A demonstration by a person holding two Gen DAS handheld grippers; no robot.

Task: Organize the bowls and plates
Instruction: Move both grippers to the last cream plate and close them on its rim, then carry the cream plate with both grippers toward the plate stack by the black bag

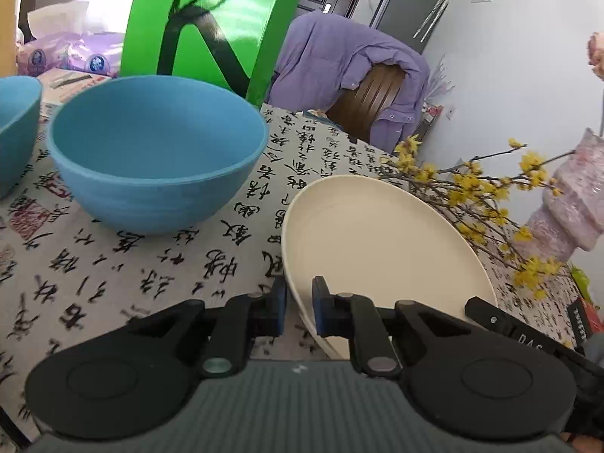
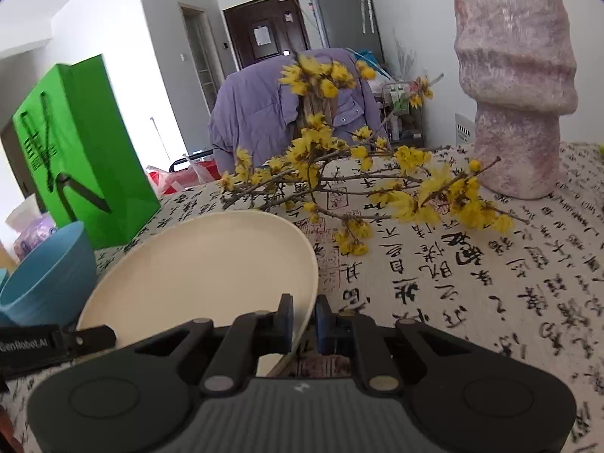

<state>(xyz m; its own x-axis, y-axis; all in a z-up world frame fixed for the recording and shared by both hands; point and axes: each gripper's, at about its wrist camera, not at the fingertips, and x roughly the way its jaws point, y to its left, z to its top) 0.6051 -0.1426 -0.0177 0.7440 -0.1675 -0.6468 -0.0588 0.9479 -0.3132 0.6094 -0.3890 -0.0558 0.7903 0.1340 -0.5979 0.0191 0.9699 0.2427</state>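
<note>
You are looking at a cream plate (image 1: 377, 241) lying on the calligraphy tablecloth (image 1: 151, 271), its near rim sitting pinched from both sides. Just beside it, a blue bowl (image 1: 158, 151) is standing upright, with another blue bowl (image 1: 15, 128) showing beyond it.

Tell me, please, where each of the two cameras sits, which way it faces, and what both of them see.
Left wrist: on the left gripper, looking forward and down across the patterned tablecloth at a blue bowl; its fingers are closed on the cream plate rim.
Right wrist: on the right gripper, looking over the plate towards yellow flower branches and a pink vase; its fingers clamp the opposite rim.
Shared: plate, bowl, branches, vase, green bag, and each other's gripper at the frame edge.
</note>
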